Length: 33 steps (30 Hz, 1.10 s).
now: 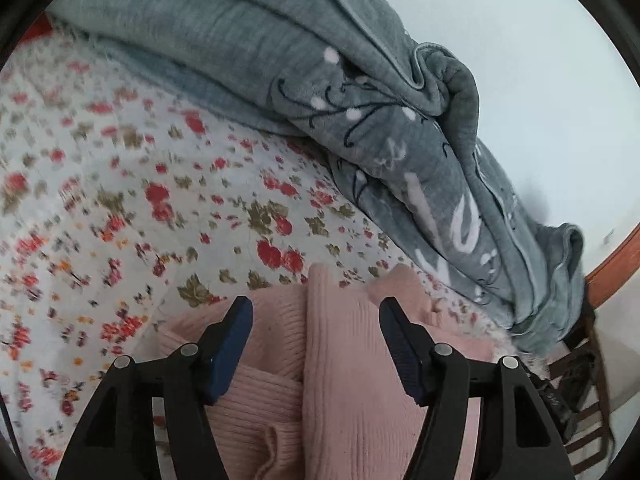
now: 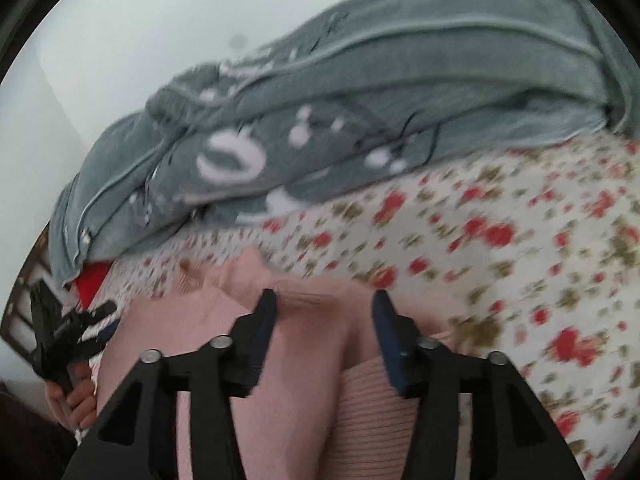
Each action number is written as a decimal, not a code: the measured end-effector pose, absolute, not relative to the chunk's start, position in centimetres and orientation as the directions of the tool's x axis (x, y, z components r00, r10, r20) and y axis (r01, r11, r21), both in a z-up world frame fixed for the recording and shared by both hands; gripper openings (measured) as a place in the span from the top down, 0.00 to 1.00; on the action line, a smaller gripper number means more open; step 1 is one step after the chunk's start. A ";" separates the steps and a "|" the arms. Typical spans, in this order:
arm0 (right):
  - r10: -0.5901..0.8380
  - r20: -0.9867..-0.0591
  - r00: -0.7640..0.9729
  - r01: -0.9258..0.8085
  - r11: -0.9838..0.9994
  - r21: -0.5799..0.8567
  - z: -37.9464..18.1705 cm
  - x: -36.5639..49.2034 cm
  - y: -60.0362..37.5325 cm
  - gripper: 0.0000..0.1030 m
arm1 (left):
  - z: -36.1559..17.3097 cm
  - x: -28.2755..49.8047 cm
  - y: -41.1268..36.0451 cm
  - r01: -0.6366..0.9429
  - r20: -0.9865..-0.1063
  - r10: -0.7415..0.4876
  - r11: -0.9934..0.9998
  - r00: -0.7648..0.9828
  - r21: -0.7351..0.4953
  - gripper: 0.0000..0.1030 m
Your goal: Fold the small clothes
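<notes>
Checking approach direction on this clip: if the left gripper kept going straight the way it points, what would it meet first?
Most likely the pink knit garment, which lies between and just ahead of the left gripper fingers; how near is unclear.

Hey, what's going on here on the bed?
A person holds a tool in each hand over a pink sweater lying on a floral sheet. The left tool and the right tool both stand open above the sweater, with nothing gripped. A grey blanket is bunched up behind it. Folding looks barely begun.
</notes>
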State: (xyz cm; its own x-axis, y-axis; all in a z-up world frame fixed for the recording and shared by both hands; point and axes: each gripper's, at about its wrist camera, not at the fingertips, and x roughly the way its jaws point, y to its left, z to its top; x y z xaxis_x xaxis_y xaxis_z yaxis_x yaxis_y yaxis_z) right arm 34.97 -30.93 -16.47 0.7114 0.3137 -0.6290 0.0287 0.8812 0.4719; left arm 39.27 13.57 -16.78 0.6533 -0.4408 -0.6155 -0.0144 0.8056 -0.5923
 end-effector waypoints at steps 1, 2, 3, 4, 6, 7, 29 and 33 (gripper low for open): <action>0.297 -0.627 0.721 0.033 0.888 0.459 -16.4 34.9 -31.0 0.47 | -17.3 39.7 13.4 -0.009 -0.629 -0.455 0.806 0.630 -0.592 0.39; 0.298 -0.632 0.715 0.029 0.891 0.454 -16.6 35.0 -30.9 0.47 | -17.8 40.0 13.0 0.011 -0.640 -0.471 0.810 0.607 -0.586 0.40; 0.312 -0.642 0.701 0.017 0.892 0.452 -16.9 35.3 -30.7 0.47 | -18.0 40.1 12.6 0.021 -0.647 -0.465 0.821 0.605 -0.571 0.40; 0.326 -0.662 0.675 0.000 0.897 0.441 -17.5 35.8 -30.0 0.47 | -18.0 40.0 12.2 0.031 -0.650 -0.450 0.835 0.613 -0.549 0.40; 0.292 -0.712 0.639 -0.002 0.926 0.379 -18.2 36.4 -28.9 0.47 | -17.9 39.7 11.6 0.062 -0.645 -0.445 0.848 0.622 -0.526 0.41; 0.269 -0.733 0.625 0.000 0.939 0.344 -18.5 36.6 -28.5 0.48 | -17.9 39.6 11.5 0.064 -0.646 -0.433 0.857 0.628 -0.512 0.45; 0.309 -0.642 0.701 -0.018 0.908 0.418 -17.8 35.6 -29.6 0.96 | -18.3 38.7 13.4 -0.014 -0.629 -0.417 0.827 0.656 -0.562 0.93; 0.319 -0.696 0.644 0.038 0.895 0.445 -19.3 36.7 -30.4 0.96 | -19.0 39.0 13.6 -0.036 -0.648 -0.422 0.821 0.634 -0.570 0.90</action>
State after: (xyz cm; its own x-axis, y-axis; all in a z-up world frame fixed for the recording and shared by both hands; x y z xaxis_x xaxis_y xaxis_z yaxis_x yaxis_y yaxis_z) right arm 36.67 -30.39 -19.31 0.6437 0.3187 -0.6957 0.0381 0.8946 0.4452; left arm 39.04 13.62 -19.00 0.6342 -0.4218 -0.6479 -0.0359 0.8211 -0.5697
